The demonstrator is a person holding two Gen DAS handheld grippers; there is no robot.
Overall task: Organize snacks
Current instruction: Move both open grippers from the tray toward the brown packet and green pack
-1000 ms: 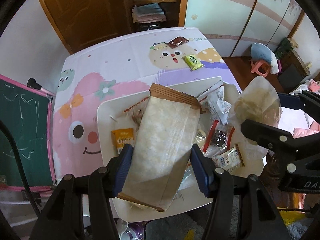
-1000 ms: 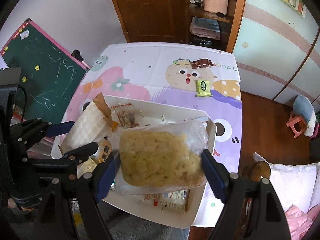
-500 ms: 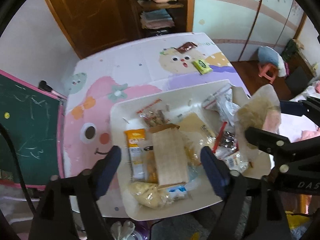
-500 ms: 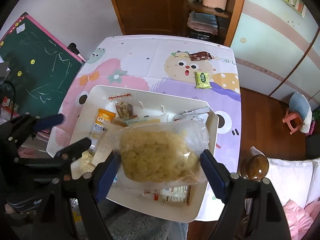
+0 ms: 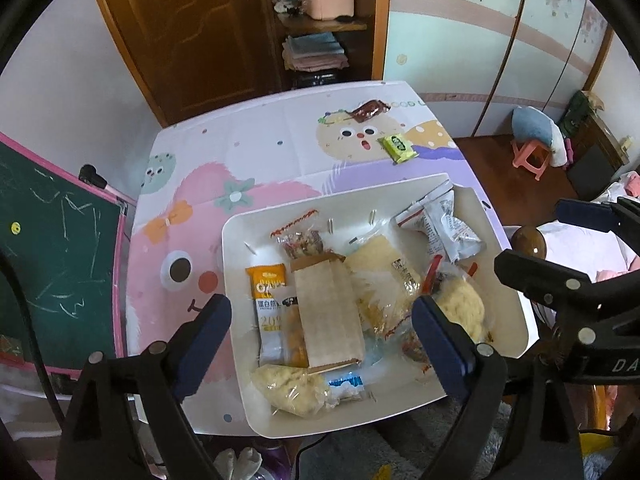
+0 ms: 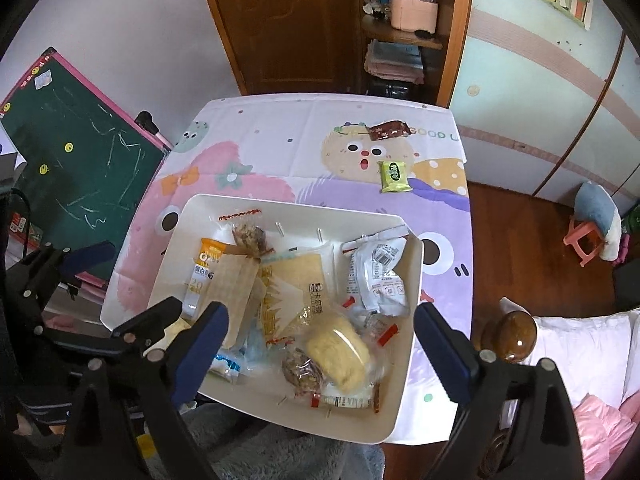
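Observation:
A white tray (image 5: 516, 320) (image 6: 404, 412) at the table's near edge holds several snack packs. Among them lie a tan paper bag (image 5: 326, 312) (image 6: 232, 284) and a clear bag of yellow noodle snack (image 6: 340, 350) (image 5: 460, 304). My left gripper (image 5: 320, 344) is open and empty above the tray's near side. My right gripper (image 6: 320, 344) is open and empty above the tray too. A brown wrapper (image 5: 370, 109) (image 6: 388, 130) and a green pack (image 5: 398, 148) (image 6: 394, 176) lie on the far table, outside the tray.
The table wears a cartoon cloth (image 5: 240, 152) (image 6: 280, 140). A green chalkboard (image 5: 44, 248) (image 6: 76, 152) stands to the left. A door and shelf are behind. A pink stool (image 6: 580, 236) and bedding are to the right.
My left gripper opened and dropped the tan paper bag into the tray. My right gripper opened and dropped the yellow noodle bag into the tray. Both grippers rose.

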